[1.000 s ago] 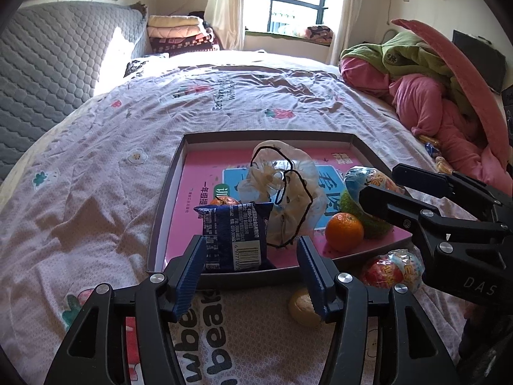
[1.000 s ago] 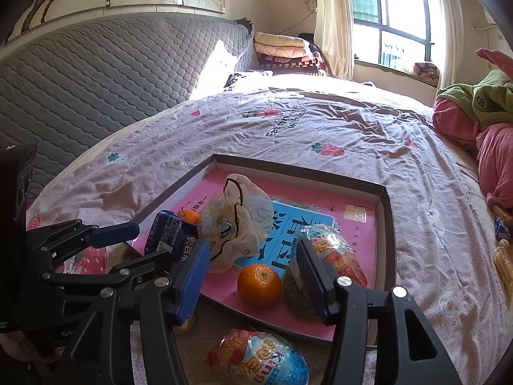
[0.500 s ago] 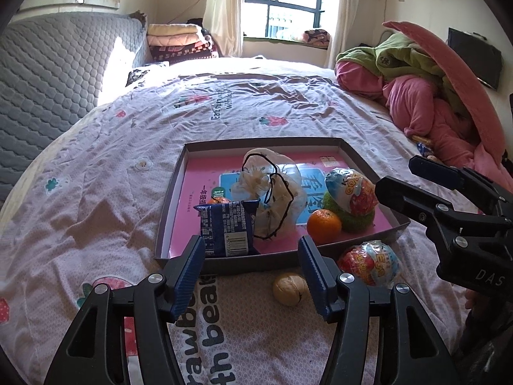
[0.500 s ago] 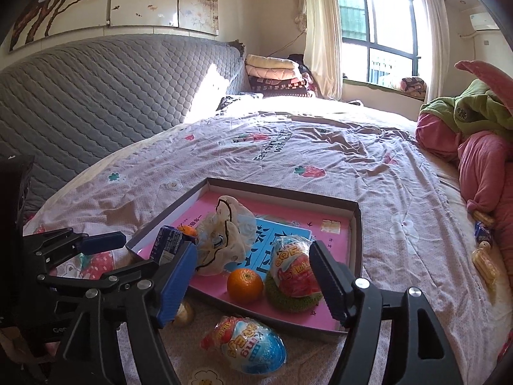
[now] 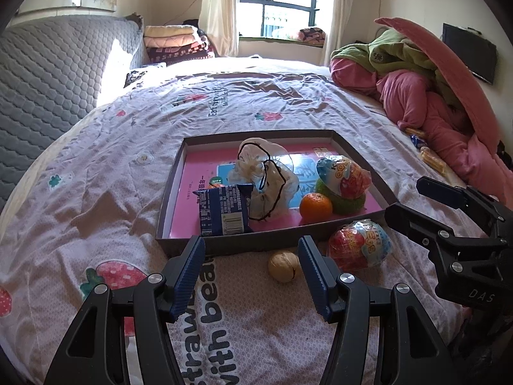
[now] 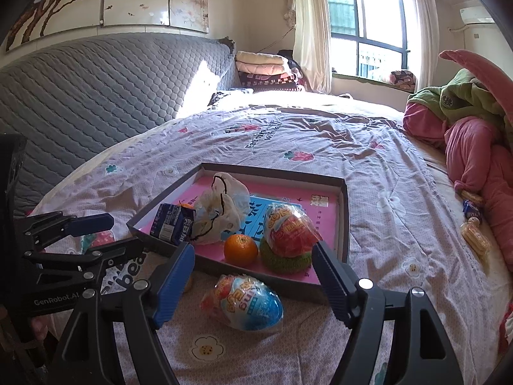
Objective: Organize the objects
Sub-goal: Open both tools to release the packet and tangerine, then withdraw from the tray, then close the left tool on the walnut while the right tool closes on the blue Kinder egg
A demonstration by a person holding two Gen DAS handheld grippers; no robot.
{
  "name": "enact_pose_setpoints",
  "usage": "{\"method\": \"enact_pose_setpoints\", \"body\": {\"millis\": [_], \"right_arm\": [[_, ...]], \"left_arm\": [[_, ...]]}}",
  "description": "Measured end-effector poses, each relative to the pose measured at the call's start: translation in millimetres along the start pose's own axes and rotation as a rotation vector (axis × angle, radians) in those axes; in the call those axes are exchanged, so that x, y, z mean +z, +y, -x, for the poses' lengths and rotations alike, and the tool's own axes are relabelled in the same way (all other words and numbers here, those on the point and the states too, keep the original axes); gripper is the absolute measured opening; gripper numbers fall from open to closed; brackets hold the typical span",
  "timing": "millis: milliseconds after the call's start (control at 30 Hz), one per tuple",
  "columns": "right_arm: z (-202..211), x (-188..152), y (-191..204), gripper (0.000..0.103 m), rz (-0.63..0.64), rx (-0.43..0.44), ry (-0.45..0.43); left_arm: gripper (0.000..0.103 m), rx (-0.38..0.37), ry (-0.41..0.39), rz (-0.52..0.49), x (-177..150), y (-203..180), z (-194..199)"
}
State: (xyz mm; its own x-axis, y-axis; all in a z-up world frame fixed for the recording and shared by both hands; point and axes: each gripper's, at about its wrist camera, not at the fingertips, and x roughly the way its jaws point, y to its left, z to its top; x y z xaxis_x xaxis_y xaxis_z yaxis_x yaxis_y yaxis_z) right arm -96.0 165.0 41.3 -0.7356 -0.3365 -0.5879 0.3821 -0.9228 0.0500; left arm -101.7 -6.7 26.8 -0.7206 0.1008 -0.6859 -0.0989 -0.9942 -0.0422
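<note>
A shallow box tray [image 5: 173,205] with a pink floor lies on the bed. In it are a blue snack pack [image 5: 224,215], a crumpled plastic bag [image 5: 263,176], an orange [image 5: 315,207] and a wrapped toy egg [image 5: 343,176] resting on a green ring [image 6: 282,261]. On the bedspread in front of the tray lie a second wrapped egg [image 6: 243,301] and a walnut [image 5: 283,268]. My left gripper [image 5: 251,247] is open just short of the tray's near wall, holding nothing. My right gripper [image 6: 253,253] hovers over the loose egg with its jaws opening, pads touching nothing.
A pile of pink and green bedding [image 5: 433,96] fills the right side. Small snack packs [image 6: 474,234] lie along its edge. A grey quilted headboard [image 6: 96,89] stands at the left, with folded blankets [image 5: 176,41] at the back by the window.
Both grippers have drawn back from the tray. The right jaws have widened and come away from the wrapped egg on the green ring. The loose egg and walnut now show fully.
</note>
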Motion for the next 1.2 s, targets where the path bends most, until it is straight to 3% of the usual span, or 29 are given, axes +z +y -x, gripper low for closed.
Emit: {"method": "enact_pose_setpoints", "body": {"millis": [600, 1200], "right_arm": [[3, -31, -3, 0.075, -0.024, -0.013, 0.071], [-18, -39, -4, 0.075, -0.025, 0.005, 0.144]], "left_arm": [[0.062, -0.019, 0.084, -0.036, -30, -10, -16], [0.062, -0.036, 0.11, -0.071, -37, -21, -50]]}}
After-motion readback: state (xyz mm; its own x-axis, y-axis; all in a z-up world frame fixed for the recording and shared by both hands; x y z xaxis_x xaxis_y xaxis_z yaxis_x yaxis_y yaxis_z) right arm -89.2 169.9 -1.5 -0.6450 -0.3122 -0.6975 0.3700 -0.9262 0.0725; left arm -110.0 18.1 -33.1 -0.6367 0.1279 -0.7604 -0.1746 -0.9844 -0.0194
